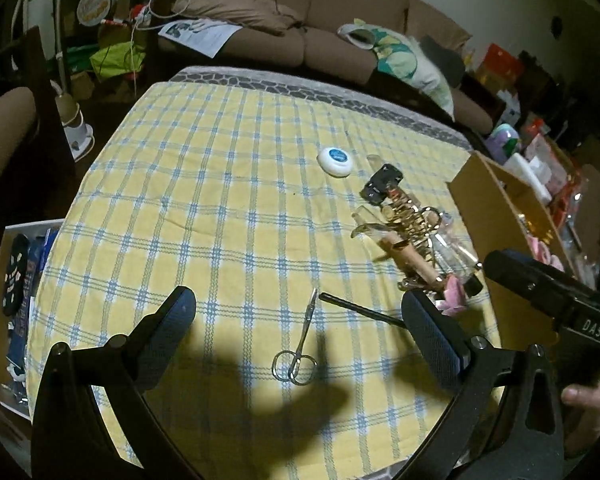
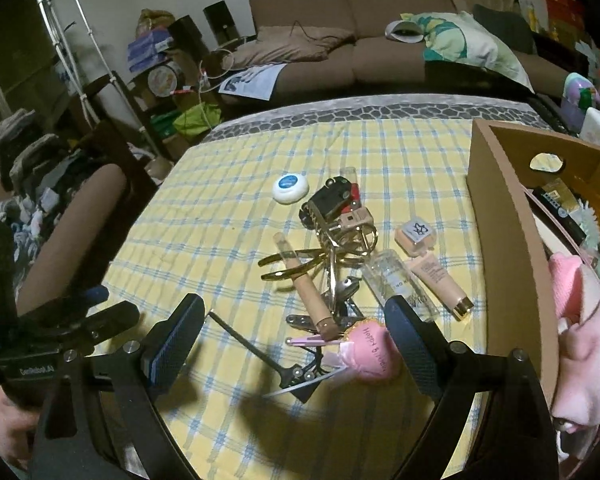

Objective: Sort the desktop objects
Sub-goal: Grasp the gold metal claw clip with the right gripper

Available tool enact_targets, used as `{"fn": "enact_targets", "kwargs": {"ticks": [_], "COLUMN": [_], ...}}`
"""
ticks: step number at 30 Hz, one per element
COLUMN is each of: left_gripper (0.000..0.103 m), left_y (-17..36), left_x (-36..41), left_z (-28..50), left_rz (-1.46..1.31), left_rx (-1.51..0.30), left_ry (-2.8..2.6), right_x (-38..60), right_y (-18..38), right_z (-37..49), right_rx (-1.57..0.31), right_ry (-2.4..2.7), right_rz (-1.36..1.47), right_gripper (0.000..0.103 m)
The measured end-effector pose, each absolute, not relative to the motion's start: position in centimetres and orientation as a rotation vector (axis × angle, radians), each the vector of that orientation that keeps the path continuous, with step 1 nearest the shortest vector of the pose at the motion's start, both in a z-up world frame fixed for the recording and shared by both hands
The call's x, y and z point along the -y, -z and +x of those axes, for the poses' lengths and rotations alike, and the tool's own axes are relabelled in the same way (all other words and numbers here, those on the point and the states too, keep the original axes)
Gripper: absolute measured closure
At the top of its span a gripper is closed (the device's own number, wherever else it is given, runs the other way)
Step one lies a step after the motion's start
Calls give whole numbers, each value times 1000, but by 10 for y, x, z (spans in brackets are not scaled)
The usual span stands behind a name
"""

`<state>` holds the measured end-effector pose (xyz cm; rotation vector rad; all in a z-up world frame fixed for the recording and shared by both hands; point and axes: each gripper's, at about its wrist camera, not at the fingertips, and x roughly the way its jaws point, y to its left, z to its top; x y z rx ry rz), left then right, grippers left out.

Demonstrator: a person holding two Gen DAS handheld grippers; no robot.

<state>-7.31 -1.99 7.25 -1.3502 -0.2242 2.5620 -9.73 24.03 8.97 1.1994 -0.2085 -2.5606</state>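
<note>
- One pair of small metal scissors (image 1: 296, 354) with two round finger loops lies flat on the desk (image 1: 204, 184), low in the centre of the left wrist view, between the jaws of the left gripper (image 1: 300, 332), which stand wide apart and hold nothing.
- One thin black rod (image 1: 360, 310) lies just to the right of the scissors.
- The right gripper (image 2: 292, 344) also has its jaws apart, empty, with a pink padded heart (image 2: 370, 354) between them.
- One round white case (image 2: 290, 189) with a blue label lies farther up, beside a heap of gold wire pieces, tubes and bottles.
- One brown cardboard box (image 2: 512, 216) stands at the right edge.
- The cloth is yellow with blue checks.
</note>
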Motion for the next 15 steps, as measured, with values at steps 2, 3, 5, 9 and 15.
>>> {"fn": "enact_targets", "kwargs": {"ticks": [2, 3, 5, 9, 15], "left_gripper": [0, 0, 0, 0, 0], "left_y": [-70, -69, -67, -62, -53], "left_x": [19, 19, 18, 16, 9], "left_z": [-75, -77, -81, -89, -101], "left_rz": [-1360, -1363, -1370, -1377, -1380], "left_rx": [212, 212, 218, 203, 212], "left_ry": [-2565, -2565, -2562, -2550, -2520], "right_x": [-239, -239, -241, -247, -250], "right_y": [-84, -82, -77, -69, -59], "right_z": [-100, -103, -108, -120, -140], "right_rx": [186, 179, 188, 249, 336], "right_ry": [2570, 2574, 2575, 2566, 2551], "right_rz": [1216, 1225, 1237, 1253, 1266], "right_gripper": [9, 9, 9, 9, 10]}}
